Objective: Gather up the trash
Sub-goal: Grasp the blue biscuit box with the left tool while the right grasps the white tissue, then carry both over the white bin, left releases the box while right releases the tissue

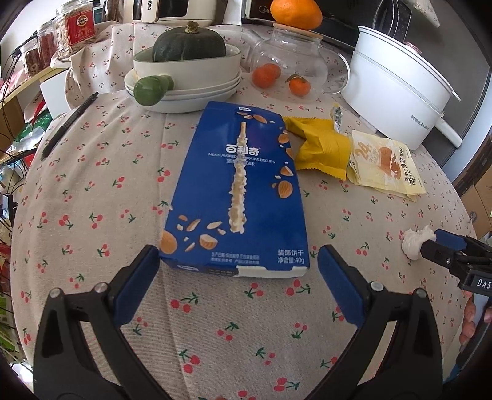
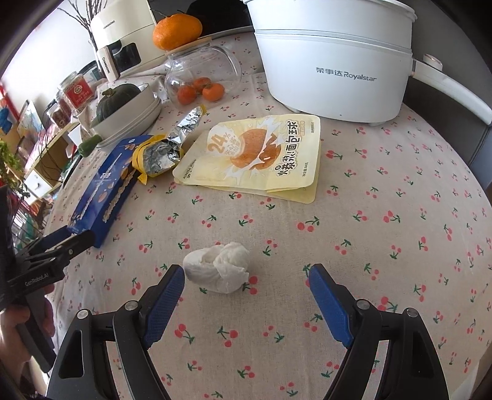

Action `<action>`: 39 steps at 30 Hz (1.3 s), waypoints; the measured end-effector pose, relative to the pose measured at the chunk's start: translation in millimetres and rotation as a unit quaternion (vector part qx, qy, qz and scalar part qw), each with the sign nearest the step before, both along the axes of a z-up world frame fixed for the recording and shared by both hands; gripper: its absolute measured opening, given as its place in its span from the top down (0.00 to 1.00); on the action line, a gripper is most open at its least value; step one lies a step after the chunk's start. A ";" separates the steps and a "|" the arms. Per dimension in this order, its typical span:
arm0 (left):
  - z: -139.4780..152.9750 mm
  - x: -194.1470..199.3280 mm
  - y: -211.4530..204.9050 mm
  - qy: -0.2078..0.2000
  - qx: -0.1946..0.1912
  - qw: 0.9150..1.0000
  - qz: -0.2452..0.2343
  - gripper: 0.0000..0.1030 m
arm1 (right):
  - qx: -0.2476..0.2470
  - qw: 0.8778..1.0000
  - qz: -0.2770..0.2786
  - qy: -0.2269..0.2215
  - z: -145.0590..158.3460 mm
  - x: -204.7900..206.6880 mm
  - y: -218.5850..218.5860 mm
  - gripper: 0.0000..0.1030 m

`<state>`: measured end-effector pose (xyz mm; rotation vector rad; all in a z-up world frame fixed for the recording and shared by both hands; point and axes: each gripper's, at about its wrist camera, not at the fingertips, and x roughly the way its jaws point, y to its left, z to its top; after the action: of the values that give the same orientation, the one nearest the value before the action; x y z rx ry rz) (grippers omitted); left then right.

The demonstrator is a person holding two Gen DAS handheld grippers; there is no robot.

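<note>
Gaping left hand-held gripper (image 1: pixel 238 261) before biscuit box (image 1: pixel 238 187), right hand-held gripper (image 2: pixel 246 278) spread, tissue wad (image 2: pixel 218 266) between

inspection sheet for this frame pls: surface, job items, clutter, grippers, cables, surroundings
Surface: cherry-print tablecloth, round table.
Job's things: blue biscuit box, yellow foil wrapper, pale snack pouch, crumpled tissue.
Clutter: white electric pot, glass jar, tangerines, squash in bowl, pen.
Grippers: left gripper open, at box end; right gripper open, around tissue.
Cables: dark wires off the table's left.
Surroundings: shelf jars, appliance.
</note>
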<state>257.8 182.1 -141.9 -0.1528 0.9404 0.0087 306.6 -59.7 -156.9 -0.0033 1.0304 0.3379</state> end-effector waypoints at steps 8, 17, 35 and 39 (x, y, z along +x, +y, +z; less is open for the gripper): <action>-3.3 6.3 -9.3 0.000 0.016 1.000 -0.015 0.10 | 0.030 0.999 0.008 -0.025 -3.0 7.8 8.5 0.31; 0.2 -2.1 -10.7 0.021 0.009 1.000 -0.011 0.10 | 0.037 0.998 0.046 -0.027 6.0 2.8 20.3 0.69; 42.1 -75.6 -31.8 0.066 -0.052 0.996 -0.021 0.11 | 0.027 0.999 0.003 0.017 55.8 -47.5 -49.9 0.70; 48.6 -91.9 -54.6 0.069 -0.058 0.995 -0.052 0.11 | 0.026 0.999 -0.013 0.036 62.5 -67.4 -79.6 0.70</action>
<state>165.9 127.5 -93.3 -0.2135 1.0868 -0.1327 239.2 -139.3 -94.4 0.0685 1.0912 0.3436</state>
